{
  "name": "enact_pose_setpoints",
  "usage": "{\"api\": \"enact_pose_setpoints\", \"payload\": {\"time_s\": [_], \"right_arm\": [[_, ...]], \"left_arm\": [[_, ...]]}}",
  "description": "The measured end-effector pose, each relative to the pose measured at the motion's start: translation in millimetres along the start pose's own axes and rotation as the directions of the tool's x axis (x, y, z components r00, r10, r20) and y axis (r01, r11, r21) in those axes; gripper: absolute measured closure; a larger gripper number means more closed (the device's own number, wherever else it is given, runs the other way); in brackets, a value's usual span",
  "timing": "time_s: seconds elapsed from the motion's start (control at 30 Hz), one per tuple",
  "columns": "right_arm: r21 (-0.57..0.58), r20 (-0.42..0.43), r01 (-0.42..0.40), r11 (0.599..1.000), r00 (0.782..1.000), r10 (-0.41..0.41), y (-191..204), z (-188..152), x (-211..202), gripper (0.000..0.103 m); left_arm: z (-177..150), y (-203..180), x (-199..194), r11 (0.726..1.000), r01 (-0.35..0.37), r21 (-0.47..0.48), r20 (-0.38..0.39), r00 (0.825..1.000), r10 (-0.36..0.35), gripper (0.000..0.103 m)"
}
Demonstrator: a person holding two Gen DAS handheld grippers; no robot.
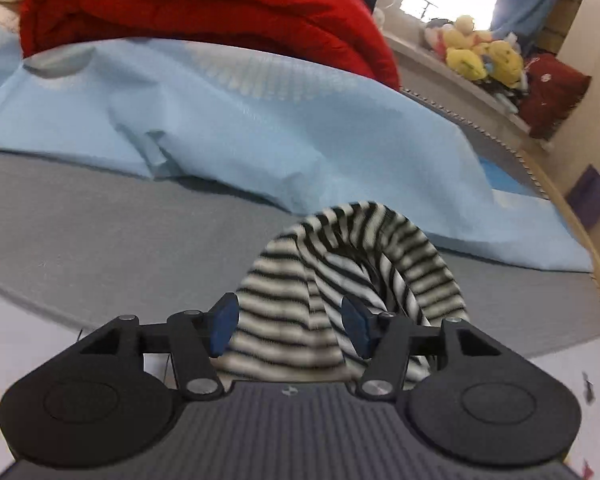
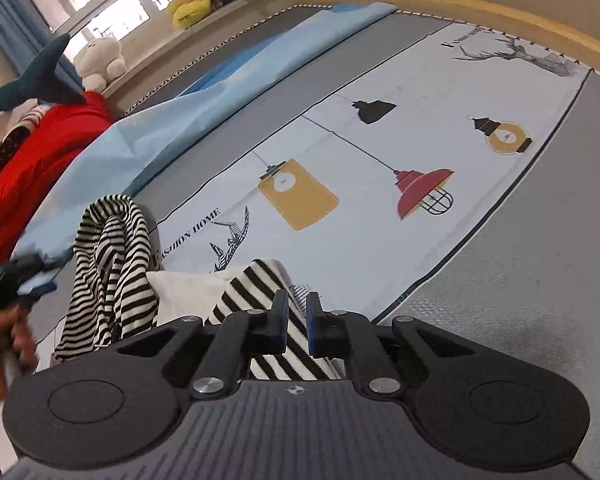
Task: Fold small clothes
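The striped garment point(image 2: 112, 264) lies bunched on the bed's near left. The right gripper point(image 2: 298, 322) pinches its near edge narrowly; the left gripper point(image 1: 290, 330) stands wide around it, so a one-sided pull could likely twist it.

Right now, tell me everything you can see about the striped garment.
The striped garment is a soft black-and-white knit, crumpled, not yet folded, with a plain white patch. It lies on the printed bed cover. One part humps up between the left gripper fingers, which stand apart. The right gripper is shut on another part.
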State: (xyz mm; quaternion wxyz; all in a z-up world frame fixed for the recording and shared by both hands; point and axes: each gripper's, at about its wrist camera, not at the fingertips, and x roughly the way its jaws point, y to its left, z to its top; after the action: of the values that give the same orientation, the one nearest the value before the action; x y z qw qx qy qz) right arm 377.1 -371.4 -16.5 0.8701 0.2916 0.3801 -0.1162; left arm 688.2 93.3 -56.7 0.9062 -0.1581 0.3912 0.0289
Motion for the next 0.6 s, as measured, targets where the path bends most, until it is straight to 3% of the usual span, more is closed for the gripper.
{"api": "enact_pose_setpoints", "payload": {"time_s": [0.07,0.13,0.17,0.2,0.27,0.37,0.43,0.5,0.6], "right_arm": [[0.005,-0.017,0.001,1.0,1.0,-0.001,2,-2,4,0.093],[0.01,-0.039,-0.004,1.0,0.999,0.005,4,-5,8,0.093],[0.007,-0.045,-0.007,1.0,0.999,0.007,5,-6,9,0.093],[0.002,-0.045,-0.008,1.0,0.999,0.008,6,-6,9,0.093],[-0.003,-0.043,-0.003,1.0,0.999,0.002,6,-5,9,0.093],[0.013,-0.034,0.004,1.0,0.999,-0.003,4,-1,6,0.093],[0.015,-0.026,-0.005,1.0,1.0,0.005,6,0,3,0.093],[0.016,-0.022,-0.016,1.0,1.0,0.016,8,0,1,0.093],[0.022,-0.024,-0.04,0.999,0.999,0.041,12,-2,-4,0.093]], "left_arm": [[5,-3,19,1.0,-0.016,0.002,-0.003,1.0,0.016,0.041],[5,-7,33,0.998,-0.052,0.035,-0.01,0.999,0.053,0.052],[5,-10,41,0.994,-0.081,0.071,-0.024,0.996,0.083,0.081],[2,-12,45,0.99,-0.102,0.096,-0.052,0.993,0.107,0.102],[-3,-14,43,0.984,-0.122,0.128,-0.076,0.988,0.132,0.102],[-11,-27,8,0.97,-0.089,0.225,-0.025,0.995,0.097,0.102],[-25,-35,-32,0.958,-0.035,0.286,0.009,0.999,0.034,0.102],[-49,-43,-80,0.927,-0.006,0.376,0.037,0.999,-0.009,0.102],[-94,-41,-160,0.907,0.069,0.415,0.054,0.994,-0.1,0.102]]}}
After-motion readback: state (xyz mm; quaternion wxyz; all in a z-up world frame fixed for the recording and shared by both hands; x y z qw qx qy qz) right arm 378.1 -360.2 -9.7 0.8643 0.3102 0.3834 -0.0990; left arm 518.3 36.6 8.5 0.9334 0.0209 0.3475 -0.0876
